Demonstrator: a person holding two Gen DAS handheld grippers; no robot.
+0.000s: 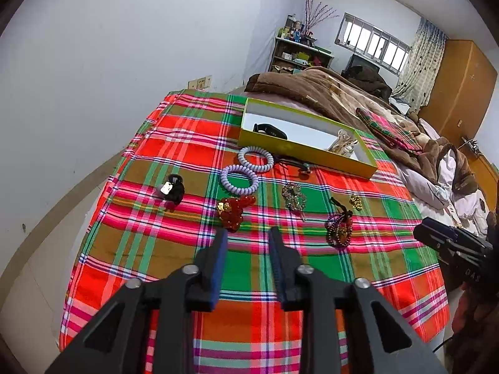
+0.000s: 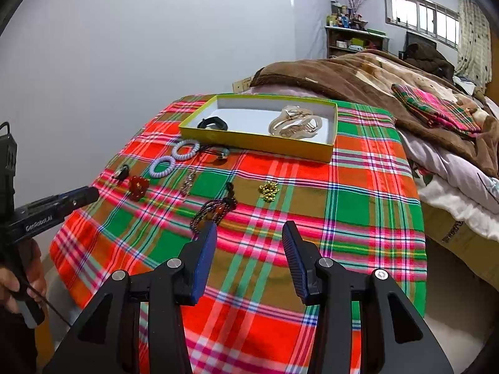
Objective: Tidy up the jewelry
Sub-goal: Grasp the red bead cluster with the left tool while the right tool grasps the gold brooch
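A yellow-green box (image 1: 312,151) (image 2: 259,143) at the far side of the plaid cloth holds a black band (image 1: 269,131) (image 2: 213,123) and a beige hair claw (image 1: 343,145) (image 2: 296,123). Loose on the cloth lie two lilac spiral ties (image 1: 239,179) (image 2: 162,167), a red bead cluster (image 1: 234,212) (image 2: 138,187), a dark bead bracelet (image 1: 339,229) (image 2: 213,210), a gold piece (image 1: 356,202) (image 2: 268,190), a silver piece (image 1: 293,198) and a black clip (image 1: 173,190). My left gripper (image 1: 248,233) is open just before the red beads. My right gripper (image 2: 249,229) is open beside the dark bracelet.
A plaid cloth (image 1: 249,280) (image 2: 374,187) covers the table, with a wall at the left. A bed with a brown blanket (image 1: 327,87) (image 2: 358,71) lies behind and to the right. A black cord (image 1: 293,163) lies by the box.
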